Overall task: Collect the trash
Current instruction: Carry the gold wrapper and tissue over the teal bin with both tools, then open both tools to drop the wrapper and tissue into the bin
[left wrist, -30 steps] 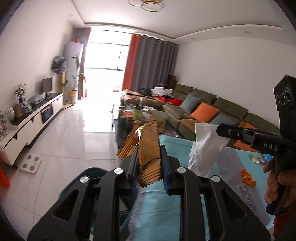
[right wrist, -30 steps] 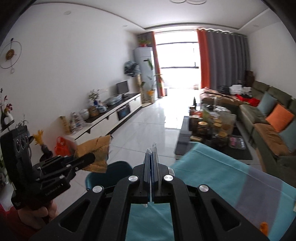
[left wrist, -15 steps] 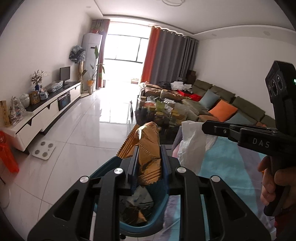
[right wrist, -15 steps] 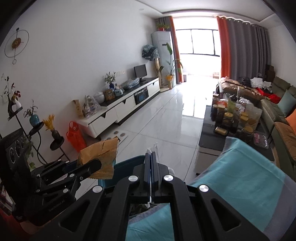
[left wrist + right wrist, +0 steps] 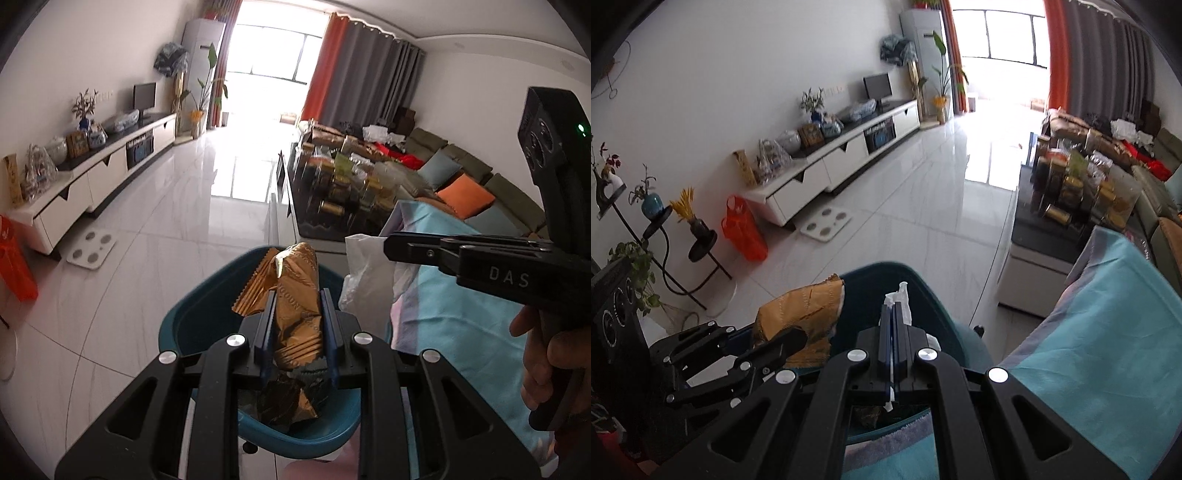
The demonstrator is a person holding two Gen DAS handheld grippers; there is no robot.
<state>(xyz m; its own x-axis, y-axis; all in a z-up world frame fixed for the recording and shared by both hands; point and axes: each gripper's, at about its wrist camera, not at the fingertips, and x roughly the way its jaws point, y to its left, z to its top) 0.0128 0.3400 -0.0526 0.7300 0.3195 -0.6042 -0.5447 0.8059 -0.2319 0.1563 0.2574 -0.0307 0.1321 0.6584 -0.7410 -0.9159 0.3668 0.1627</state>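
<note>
Holding a gold wrapper, the left gripper hangs over the teal bin; the right gripper, clamped on white plastic, sits just right. Release each only once fully above the bin opening, wrapper first.

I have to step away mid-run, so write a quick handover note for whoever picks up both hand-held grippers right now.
Left hand-held gripper: shut on the gold wrapper, held above the teal bin.
Right hand-held gripper: shut on the white plastic bag, beside the bin's rim, by the cloth-covered table.
Done: some wrappers already lie in the bin.
Left: release both pieces into the bin, then check the table for more trash.
</note>
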